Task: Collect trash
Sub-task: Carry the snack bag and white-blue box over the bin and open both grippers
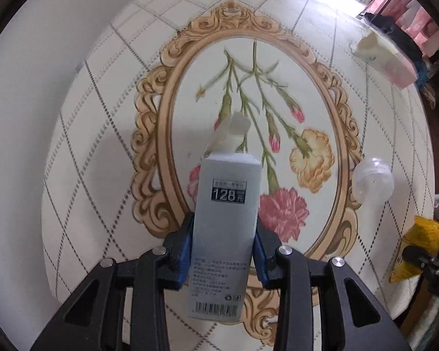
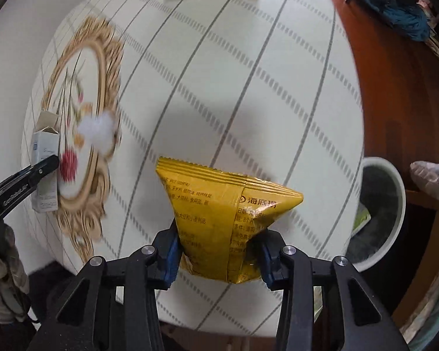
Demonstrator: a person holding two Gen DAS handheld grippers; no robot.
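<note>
Both hand-held grippers point straight down over the table, and each has trash clamped between its blue pads. Left gripper (image 1: 224,253) is closed about a third of the way on a tall pale blue-grey carton (image 1: 224,234), its pads pressing the carton's two long sides near the lower half; the carton's top flaps (image 1: 229,136) stand open and a dark price label shows on its face. Right gripper (image 2: 219,256) is squeezed nearly shut on a yellow snack packet (image 2: 219,219), pinching the packet's lower part so the foil crumples while the crimped top edge fans out wide above the pads.

Largest thing below them is the round table (image 1: 82,152), covered by a white cloth with a grey stitched diamond grid and, at its middle, a gold oval frame (image 1: 158,134) printed around pink and yellow flowers. Beside the table's edge in the right wrist view sits a round white bin (image 2: 395,210) with a dark inside, on a red-brown wooden floor (image 2: 389,102).

Near the far edge of the table lies a white and pink box (image 1: 386,61). Closer, just on the gold frame's rim, rests a small clear plastic cup (image 1: 373,181), well apart from both held items. Seen from the right wrist, the carton hangs off to the left in the other gripper's black fingers.
</note>
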